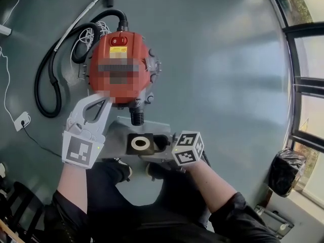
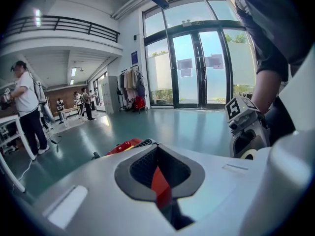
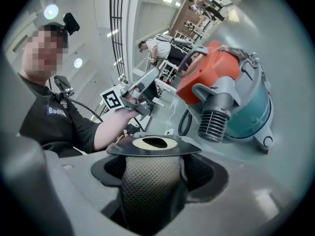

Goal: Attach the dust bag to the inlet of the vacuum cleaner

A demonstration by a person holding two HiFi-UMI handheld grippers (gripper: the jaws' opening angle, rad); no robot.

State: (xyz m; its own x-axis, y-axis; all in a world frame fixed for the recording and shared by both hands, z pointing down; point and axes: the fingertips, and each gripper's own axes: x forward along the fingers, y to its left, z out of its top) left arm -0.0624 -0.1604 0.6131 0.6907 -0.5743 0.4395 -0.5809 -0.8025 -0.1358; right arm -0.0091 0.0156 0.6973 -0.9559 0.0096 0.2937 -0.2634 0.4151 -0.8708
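On the grey-green floor (image 1: 228,85) of a glass-fronted hall, a person works over a vacuum cleaner with a tool in each hand. Nearest the body, the right tool (image 1: 161,147) points toward the person's left, its jaws pinching the mesh fabric of the dust bag (image 1: 117,137). The bag's black collar (image 1: 130,150) lies flat across the jaw tips, its cream-ringed opening facing upward. The left tool (image 1: 100,104), pressed together and carrying nothing, points ahead just beside the bag, its tip close to the machine's red top.

Just beyond the collar, a ribbed grey port (image 1: 136,117) juts from the vacuum cleaner (image 1: 121,49) toward the person; it is taken here to be the inlet. The right hand is the nearer to it. The port's axis appears to run along the floor while the collar's opening looks up, so the collar would likely need tipping to face the port before being pushed on. A black hose (image 1: 45,80) loops on the floor beyond.
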